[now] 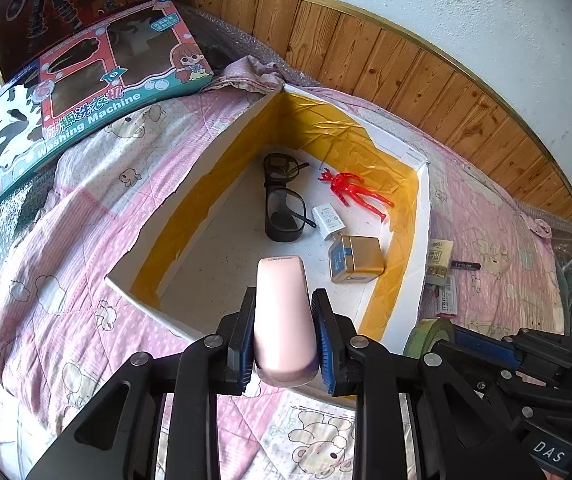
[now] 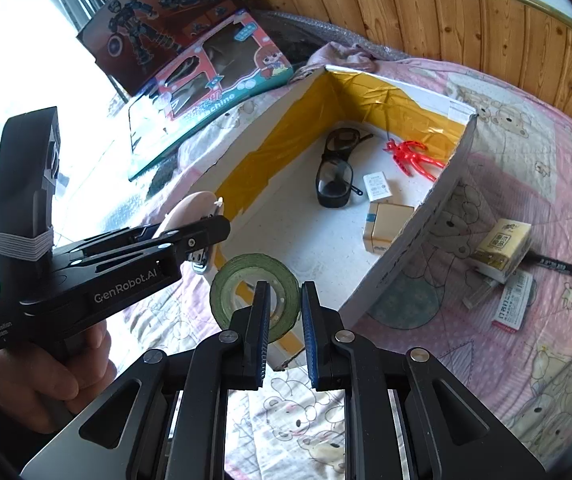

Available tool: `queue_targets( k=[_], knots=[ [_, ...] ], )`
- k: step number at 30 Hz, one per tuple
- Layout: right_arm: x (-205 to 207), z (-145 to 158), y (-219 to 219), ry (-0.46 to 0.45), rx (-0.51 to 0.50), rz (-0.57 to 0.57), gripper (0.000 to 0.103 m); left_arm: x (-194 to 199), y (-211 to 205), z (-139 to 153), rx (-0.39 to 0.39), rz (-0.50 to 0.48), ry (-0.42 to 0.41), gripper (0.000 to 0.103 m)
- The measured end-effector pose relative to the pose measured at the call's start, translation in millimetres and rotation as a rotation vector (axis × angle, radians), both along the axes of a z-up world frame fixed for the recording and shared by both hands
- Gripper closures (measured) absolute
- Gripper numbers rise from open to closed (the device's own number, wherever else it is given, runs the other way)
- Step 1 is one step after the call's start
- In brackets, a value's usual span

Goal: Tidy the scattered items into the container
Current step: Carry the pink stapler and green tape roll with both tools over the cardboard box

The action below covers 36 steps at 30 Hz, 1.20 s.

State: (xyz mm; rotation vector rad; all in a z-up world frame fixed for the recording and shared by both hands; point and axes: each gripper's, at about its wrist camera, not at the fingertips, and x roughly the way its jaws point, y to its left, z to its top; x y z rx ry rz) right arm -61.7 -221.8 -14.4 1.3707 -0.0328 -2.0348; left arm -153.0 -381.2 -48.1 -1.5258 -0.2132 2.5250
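A pink oblong case (image 1: pixel 283 312) is being pinched lengthwise between the blue pads of the left gripper (image 1: pixel 283 334), its far end pointing over the near wall of the white box (image 1: pixel 221 132). From the angle, a release onto the bare floor of the box appears to be in preparation.

A green tape roll (image 2: pixel 255 296) is being carried by the right gripper (image 2: pixel 283 326). One finger is being threaded through the core and the other is showing outside the ring, so the roll seems to be gripped through its band; whether both pads are pressing cannot be told. It is being held just above the near corner of the box.

Inside the box, black safety glasses (image 1: pixel 281 200), a red toy figure (image 1: pixel 352 192), a white charger (image 1: pixel 328 222) and a small gold carton (image 1: pixel 356 258) are lying clustered toward the far right, leaving the near left floor free for drops.

On the bed quilt (image 2: pixel 526 184), beyond the right wall of the box, a tissue pack (image 2: pixel 500 250), a black marker (image 2: pixel 558 266) and a small labelled packet (image 2: pixel 516 300) are waiting to be collected. Two toy boxes are being left leaning at the bed's far left edge.
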Motion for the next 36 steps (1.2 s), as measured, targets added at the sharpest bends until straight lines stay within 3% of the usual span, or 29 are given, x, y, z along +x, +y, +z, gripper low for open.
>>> queue_targets(
  k=[17, 36],
  knots=[
    [-15, -20, -30, -0.007, 0.037, 0.041, 0.087, -37, -8, 0, -0.013, -0.004, 0.0, 0.076],
    [-27, -47, -55, -0.039, 0.106, 0.089, 0.087, -73, -8, -36, -0.062, -0.051, -0.083, 0.076]
  ],
)
